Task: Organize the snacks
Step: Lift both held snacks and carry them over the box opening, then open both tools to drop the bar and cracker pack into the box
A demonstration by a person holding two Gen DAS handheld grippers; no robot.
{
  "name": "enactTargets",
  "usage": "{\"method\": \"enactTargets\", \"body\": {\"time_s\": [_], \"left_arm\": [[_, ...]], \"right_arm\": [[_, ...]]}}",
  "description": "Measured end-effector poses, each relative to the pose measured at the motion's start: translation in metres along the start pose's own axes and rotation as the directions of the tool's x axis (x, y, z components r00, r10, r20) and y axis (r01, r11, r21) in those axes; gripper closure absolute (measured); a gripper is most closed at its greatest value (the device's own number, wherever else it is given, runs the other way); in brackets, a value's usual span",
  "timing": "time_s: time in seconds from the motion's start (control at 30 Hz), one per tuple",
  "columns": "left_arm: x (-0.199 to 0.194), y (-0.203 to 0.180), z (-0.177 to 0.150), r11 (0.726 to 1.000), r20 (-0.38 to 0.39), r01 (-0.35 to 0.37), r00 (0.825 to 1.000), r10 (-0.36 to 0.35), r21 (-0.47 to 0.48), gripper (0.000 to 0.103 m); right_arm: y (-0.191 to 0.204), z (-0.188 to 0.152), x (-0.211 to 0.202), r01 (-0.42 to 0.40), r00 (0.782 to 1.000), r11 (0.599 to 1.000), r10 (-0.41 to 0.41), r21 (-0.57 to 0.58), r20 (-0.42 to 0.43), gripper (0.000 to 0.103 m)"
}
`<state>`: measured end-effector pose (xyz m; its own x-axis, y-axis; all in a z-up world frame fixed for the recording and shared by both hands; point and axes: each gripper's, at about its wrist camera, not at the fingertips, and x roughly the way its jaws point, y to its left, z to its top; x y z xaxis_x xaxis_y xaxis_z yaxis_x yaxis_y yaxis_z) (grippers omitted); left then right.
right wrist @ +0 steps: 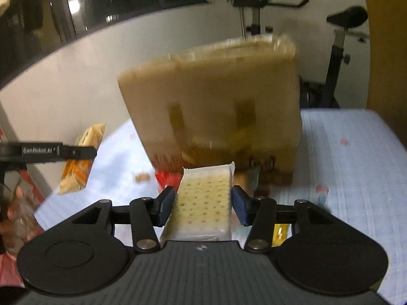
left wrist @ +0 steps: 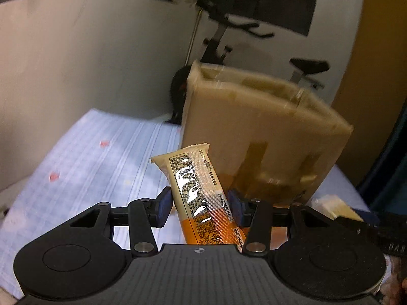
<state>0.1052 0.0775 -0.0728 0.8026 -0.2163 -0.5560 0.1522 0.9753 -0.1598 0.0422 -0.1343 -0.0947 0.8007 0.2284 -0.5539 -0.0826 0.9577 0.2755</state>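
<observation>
Before me, pale blue checked bedsheet (right wrist: 356, 157) bearing taped cardboard box (right wrist: 216, 101), red packet (right wrist: 168, 179) against its base.

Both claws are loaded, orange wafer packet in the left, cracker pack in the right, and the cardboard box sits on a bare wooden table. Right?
Not quite. The cardboard box sits on a light blue cloth, not bare wood; the right wrist view shows it. The left claw does grip the orange packet, the right claw the cracker pack.

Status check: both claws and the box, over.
Left claw shut on orange-cream snack bar. Right claw shut on cracker pack. Cardboard box ahead on the table, path clear.
</observation>
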Motion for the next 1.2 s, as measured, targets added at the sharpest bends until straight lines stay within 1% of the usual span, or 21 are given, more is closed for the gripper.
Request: {"method": "enactTargets", "body": {"time_s": [0.13, 0.23, 0.4, 0.43, 0.53, 0.63, 0.73, 0.87, 0.93, 0.97, 1.0, 1.03, 1.07, 1.13, 1.2], "left_arm": [[-0.013, -0.008, 0.027, 0.999, 0.071, 0.024, 0.997, -0.026, 0.027, 0.053], [-0.019, -0.014, 0.051, 0.997, 0.119, 0.055, 0.991, -0.060, 0.046, 0.053], [-0.007, -0.032, 0.091, 0.990, 0.150, 0.114, 0.981, -0.125, 0.080, 0.053], [-0.001, -0.037, 0.099, 0.988, 0.154, 0.122, 0.979, -0.135, 0.092, 0.053], [0.024, -0.054, 0.121, 0.983, 0.158, 0.113, 0.978, -0.136, 0.147, 0.052], [0.059, -0.068, 0.140, 0.977, 0.124, 0.113, 0.983, -0.136, 0.181, 0.052], [0.094, -0.076, 0.148, 0.972, 0.088, 0.093, 0.990, -0.114, 0.215, 0.052], [0.128, -0.071, 0.148, 0.964, 0.040, 0.073, 0.996, -0.086, 0.257, 0.052], [0.138, -0.069, 0.147, 0.959, 0.036, 0.077, 0.995, -0.090, 0.272, 0.051], [0.141, -0.068, 0.147, 0.958, 0.037, 0.072, 0.996, -0.086, 0.278, 0.045], [0.142, -0.067, 0.147, 0.958, 0.040, 0.068, 0.996, -0.083, 0.280, 0.041], [0.141, -0.065, 0.146, 0.957, 0.048, 0.068, 0.995, -0.085, 0.280, 0.035], [0.140, -0.064, 0.146, 0.957, 0.055, 0.072, 0.994, -0.091, 0.282, 0.033], [0.135, -0.060, 0.143, 0.956, 0.061, 0.071, 0.994, -0.092, 0.285, 0.033], [0.129, -0.053, 0.141, 0.958, 0.064, 0.058, 0.995, -0.079, 0.280, 0.033]], "right_arm": [[-0.001, 0.034, -0.017, -0.005, 0.995, 1.000, 0.007, -0.021, 0.099, 0.051], [-0.002, 0.063, -0.024, -0.016, 0.985, 0.999, 0.022, -0.032, 0.172, 0.051], [-0.004, 0.108, -0.011, -0.011, 0.971, 0.997, 0.028, -0.073, 0.238, 0.051], [-0.005, 0.115, -0.005, -0.013, 0.970, 0.997, 0.031, -0.076, 0.240, 0.051], [-0.012, 0.141, 0.027, -0.027, 0.976, 0.998, 0.038, -0.050, 0.216, 0.051], [-0.017, 0.160, 0.066, -0.006, 0.985, 0.999, 0.014, -0.048, 0.172, 0.051], [-0.019, 0.164, 0.102, 0.023, 0.993, 0.998, -0.016, -0.054, 0.120, 0.051], [-0.021, 0.161, 0.133, 0.045, 0.997, 0.998, -0.042, -0.052, 0.064, 0.051], [-0.023, 0.158, 0.141, 0.054, 0.998, 0.997, -0.052, -0.050, 0.046, 0.050], [-0.025, 0.156, 0.144, 0.056, 0.998, 0.997, -0.054, -0.049, 0.039, 0.049], [-0.025, 0.154, 0.145, 0.059, 0.998, 0.997, -0.057, -0.048, 0.039, 0.049], [-0.025, 0.153, 0.144, 0.058, 0.998, 0.997, -0.057, -0.047, 0.041, 0.045], [-0.026, 0.152, 0.141, 0.056, 0.997, 0.997, -0.054, -0.044, 0.045, 0.041], [-0.027, 0.151, 0.134, 0.054, 0.997, 0.998, -0.052, -0.041, 0.062, 0.039], [-0.027, 0.151, 0.122, 0.054, 0.995, 0.998, -0.050, -0.040, 0.085, 0.039]]}}
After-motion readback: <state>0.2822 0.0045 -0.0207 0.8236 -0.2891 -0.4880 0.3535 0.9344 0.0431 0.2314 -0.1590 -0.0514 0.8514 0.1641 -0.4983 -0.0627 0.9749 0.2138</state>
